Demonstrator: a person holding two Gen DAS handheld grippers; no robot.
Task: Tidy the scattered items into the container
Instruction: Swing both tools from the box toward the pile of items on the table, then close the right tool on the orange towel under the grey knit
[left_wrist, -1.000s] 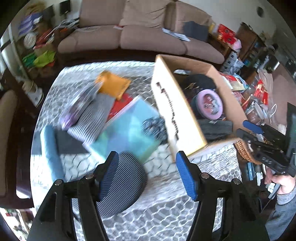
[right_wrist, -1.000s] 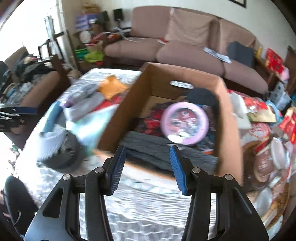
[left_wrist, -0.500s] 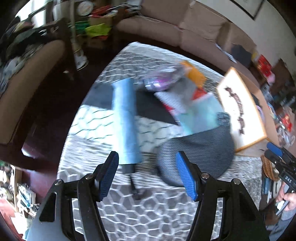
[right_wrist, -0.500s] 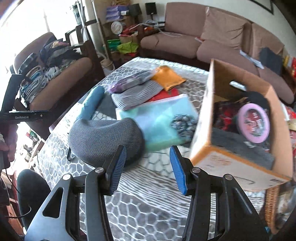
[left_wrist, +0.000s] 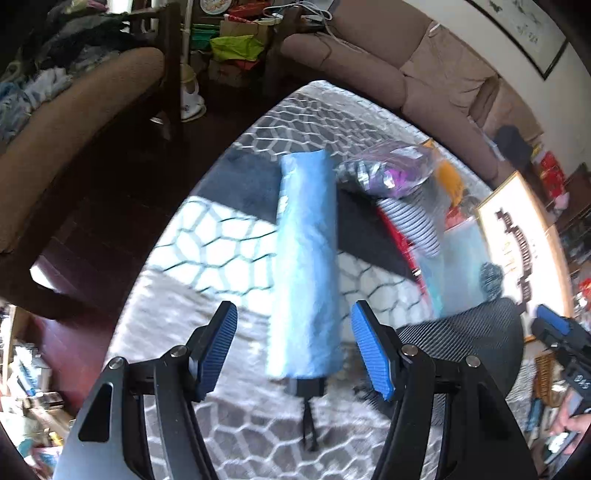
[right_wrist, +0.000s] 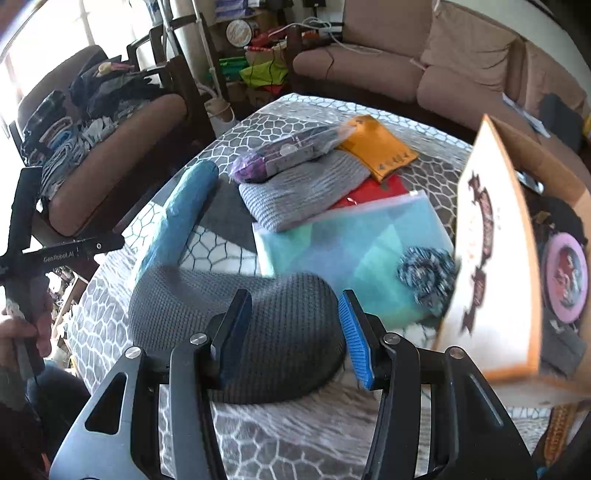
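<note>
A folded light-blue umbrella (left_wrist: 306, 258) lies on the patterned table; my left gripper (left_wrist: 295, 350) is open, its jaws on either side of the umbrella's near end, not closed on it. The umbrella also shows in the right wrist view (right_wrist: 177, 221). My right gripper (right_wrist: 295, 336) is open, just above a grey mesh cushion (right_wrist: 236, 321), also seen in the left wrist view (left_wrist: 461, 343). The cardboard box (right_wrist: 491, 266) stands at the right, holding a pink round tin (right_wrist: 567, 277) and dark clothes.
Scattered on the table: a teal zip pouch (right_wrist: 343, 254), a dark scrunchie (right_wrist: 424, 273), a grey knit item (right_wrist: 303, 188), a purple packet (right_wrist: 288, 155), an orange pouch (right_wrist: 376, 147). An armchair (right_wrist: 110, 147) and a sofa (right_wrist: 443, 62) surround the table.
Both grippers swung left away from the box. The left one came down over the umbrella's near end; the right one closed in over the grey cushion. Both stayed open.
</note>
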